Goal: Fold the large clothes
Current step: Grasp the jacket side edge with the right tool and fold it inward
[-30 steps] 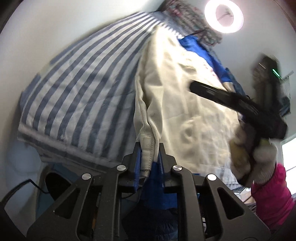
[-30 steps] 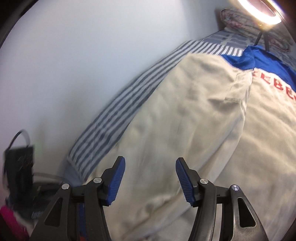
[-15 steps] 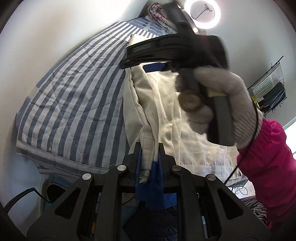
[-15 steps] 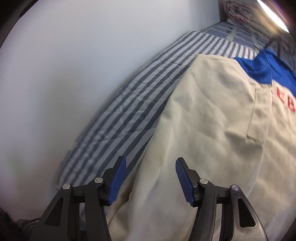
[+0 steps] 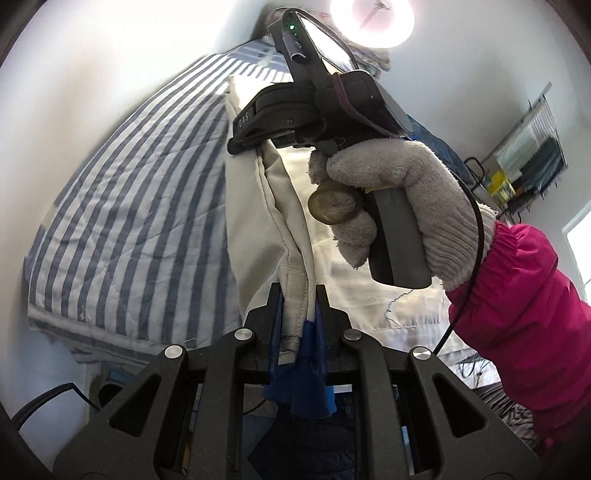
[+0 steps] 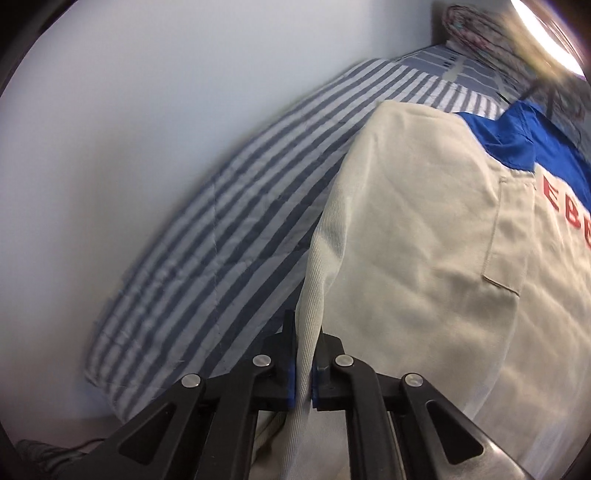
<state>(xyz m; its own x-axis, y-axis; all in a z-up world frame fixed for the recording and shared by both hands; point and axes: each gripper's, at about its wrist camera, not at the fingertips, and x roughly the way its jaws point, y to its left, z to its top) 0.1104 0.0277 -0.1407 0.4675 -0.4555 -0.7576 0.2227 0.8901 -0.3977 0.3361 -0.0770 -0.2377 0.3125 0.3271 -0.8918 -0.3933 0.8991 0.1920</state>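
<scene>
A large cream jacket (image 6: 424,236) with a blue collar (image 6: 517,136) and red letters lies on a blue-and-white striped bedspread (image 6: 236,236). My left gripper (image 5: 297,302) is shut on the jacket's cream hem (image 5: 291,280), with a blue flap hanging below the fingers. My right gripper (image 6: 303,354) is shut on the jacket's left side edge, farther up the garment. In the left wrist view the right gripper's body (image 5: 317,107) and a gloved hand (image 5: 399,199) sit above the jacket (image 5: 255,206).
A white wall (image 6: 129,122) runs along the bed's left side. A ring light (image 5: 373,22) glows at the head of the bed by patterned bedding (image 6: 469,26). A wire rack (image 5: 524,158) hangs on the right wall. A black cable (image 5: 55,395) lies below the bed's corner.
My right gripper has moved up along the jacket's left edge and shut on it; it was open before. My left gripper keeps its hold on the hem.
</scene>
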